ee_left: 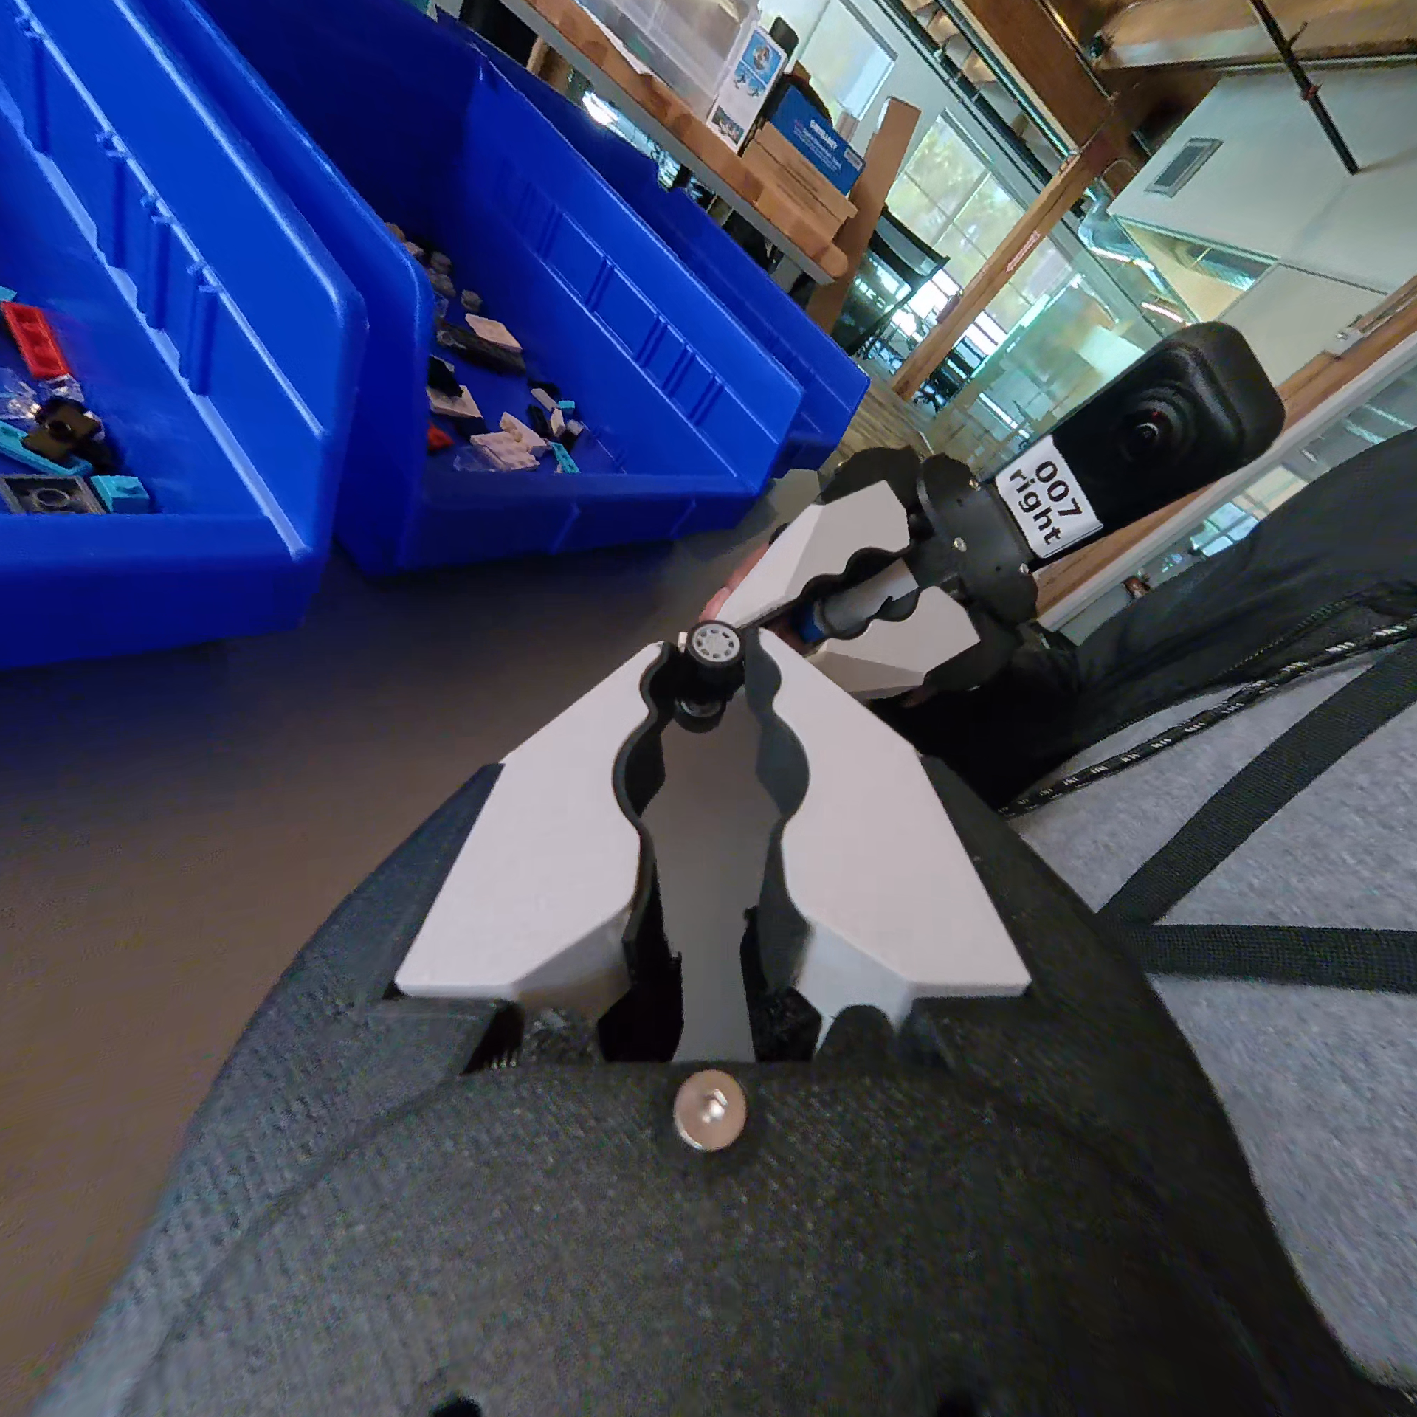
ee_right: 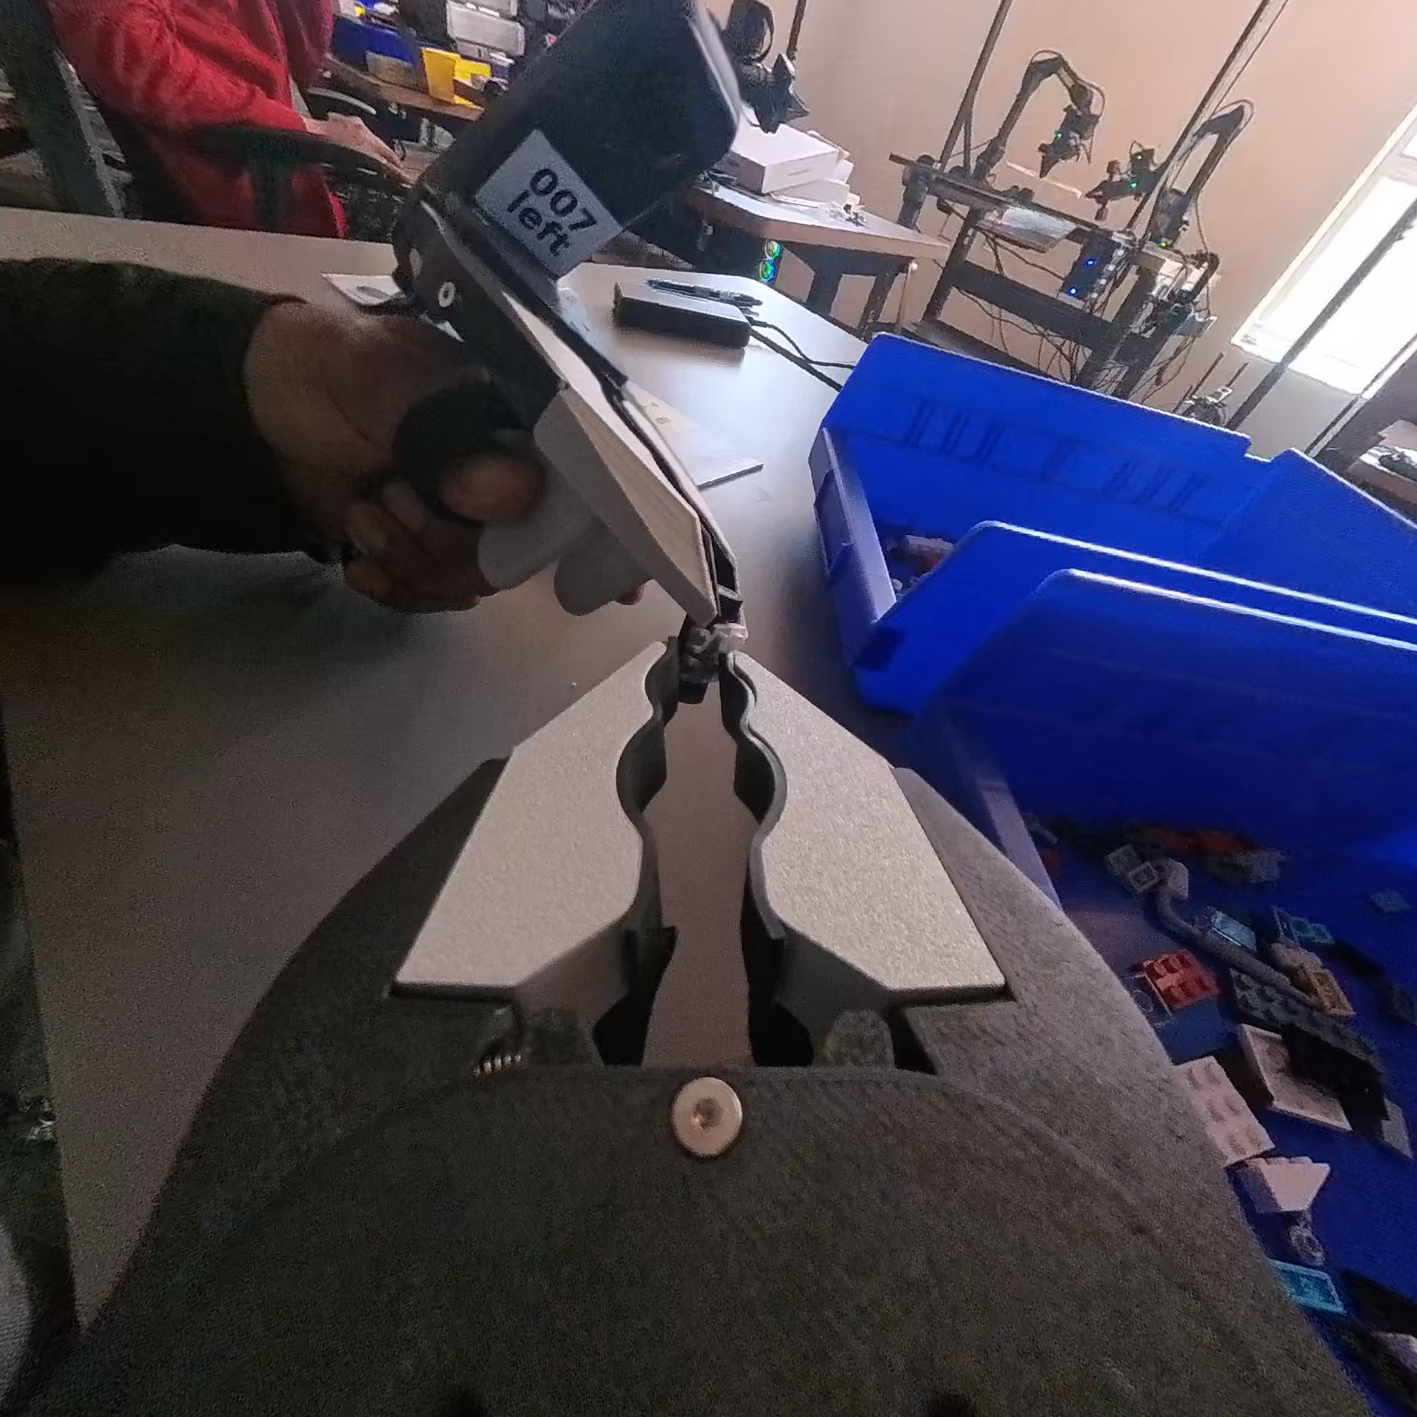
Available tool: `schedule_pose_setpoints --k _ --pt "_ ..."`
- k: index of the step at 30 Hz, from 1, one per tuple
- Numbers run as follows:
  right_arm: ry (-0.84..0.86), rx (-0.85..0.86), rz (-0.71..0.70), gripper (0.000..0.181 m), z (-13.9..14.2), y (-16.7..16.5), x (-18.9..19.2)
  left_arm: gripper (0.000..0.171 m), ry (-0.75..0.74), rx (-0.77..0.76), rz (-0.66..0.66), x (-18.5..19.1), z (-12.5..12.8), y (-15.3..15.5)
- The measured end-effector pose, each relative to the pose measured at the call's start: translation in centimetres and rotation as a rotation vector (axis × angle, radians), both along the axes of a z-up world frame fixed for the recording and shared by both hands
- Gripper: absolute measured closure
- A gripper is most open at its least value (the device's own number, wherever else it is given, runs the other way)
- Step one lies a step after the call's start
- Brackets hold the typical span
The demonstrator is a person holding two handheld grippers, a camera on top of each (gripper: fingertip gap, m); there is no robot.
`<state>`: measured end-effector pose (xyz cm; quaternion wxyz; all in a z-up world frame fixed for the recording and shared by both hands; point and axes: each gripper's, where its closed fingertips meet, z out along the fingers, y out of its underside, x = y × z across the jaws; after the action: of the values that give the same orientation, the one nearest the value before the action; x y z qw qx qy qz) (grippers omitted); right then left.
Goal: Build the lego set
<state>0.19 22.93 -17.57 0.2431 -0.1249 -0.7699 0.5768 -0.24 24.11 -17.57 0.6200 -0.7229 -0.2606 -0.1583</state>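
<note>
Wheel [ee_left: 713,642] pinched in my left hand-held gripper [ee_left: 709,667], above the counter [ee_left: 230,805]. My right hand-held gripper [ee_right: 701,675] clenches a small dark piece [ee_right: 694,675] against it. Misaligned pressure could pop either loose.

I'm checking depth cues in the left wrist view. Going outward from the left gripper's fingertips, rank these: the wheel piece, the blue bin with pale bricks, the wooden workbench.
1. Wheel piece, gripped at the left gripper tips.
2. Blue bin, upper left on the table.
3. Wooden workbench, behind the bins, top centre.
</note>
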Motion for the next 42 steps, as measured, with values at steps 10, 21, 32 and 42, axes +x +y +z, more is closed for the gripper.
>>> schedule_pose_setpoints --k 10,21,32,42 --pt "-0.145 -0.114 0.032 0.172 0.6 0.5 0.0 0.155 0.03 0.049 0.032 0.0 0.5 0.2" --pt "-0.377 -0.26 0.091 0.17 0.9 0.9 0.0 0.155 0.06 0.073 0.024 0.2 0.7 0.3" --pt "-0.633 -0.434 0.126 0.171 1.0 1.0 -0.2 0.155 0.06 0.09 0.013 0.2 0.8 0.2" --pt "-0.569 -0.404 0.091 0.172 0.9 1.3 -0.5 0.156 0.029 0.098 0.012 0.3 0.7 0.2"
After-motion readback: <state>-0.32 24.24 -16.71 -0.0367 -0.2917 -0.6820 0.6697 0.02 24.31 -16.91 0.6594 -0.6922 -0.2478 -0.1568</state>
